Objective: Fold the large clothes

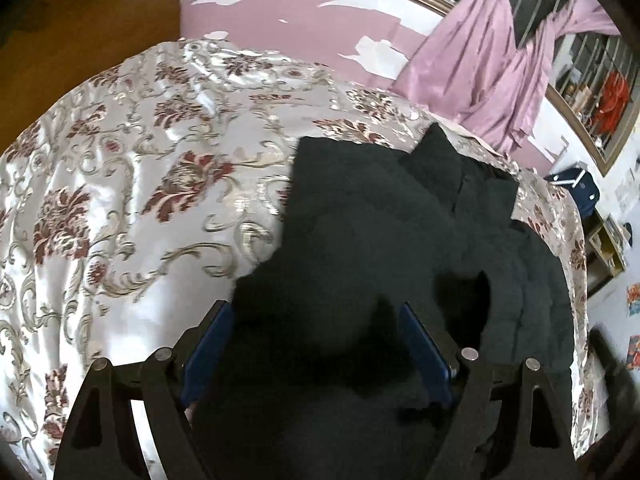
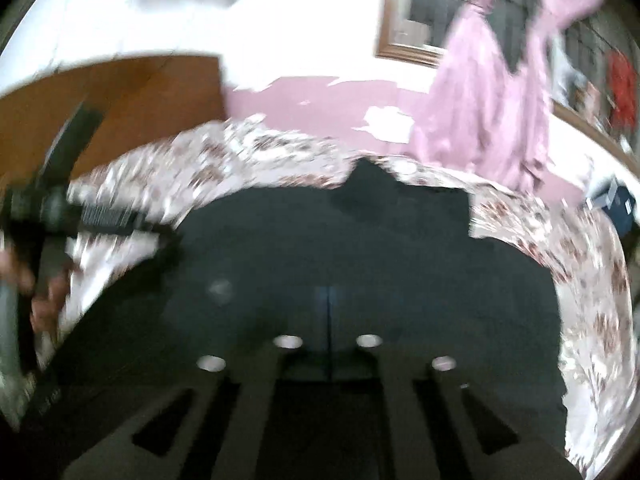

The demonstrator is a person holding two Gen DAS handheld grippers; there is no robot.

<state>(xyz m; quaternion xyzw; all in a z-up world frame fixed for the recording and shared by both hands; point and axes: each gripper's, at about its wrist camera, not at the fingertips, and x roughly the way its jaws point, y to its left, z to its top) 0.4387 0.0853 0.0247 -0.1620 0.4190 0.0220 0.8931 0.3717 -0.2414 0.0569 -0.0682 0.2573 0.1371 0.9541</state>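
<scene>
1. The dark garment (image 1: pixel 380 240) lies crumpled on the bed (image 1: pixel 120 200), on its floral cover, toward the right side.
2. The left hand-held gripper (image 1: pixel 316 344) has its blue fingers (image 1: pixel 424 352) wide apart — dark cloth lies between them.
3. The right hand-held gripper (image 2: pixel 329 320) is closed, its fingers together over the garment — this view is blurred.

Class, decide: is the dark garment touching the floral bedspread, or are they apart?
Touching. In the left wrist view the dark garment lies flat on the floral bedspread, its edges resting directly on it with no gap.
</scene>
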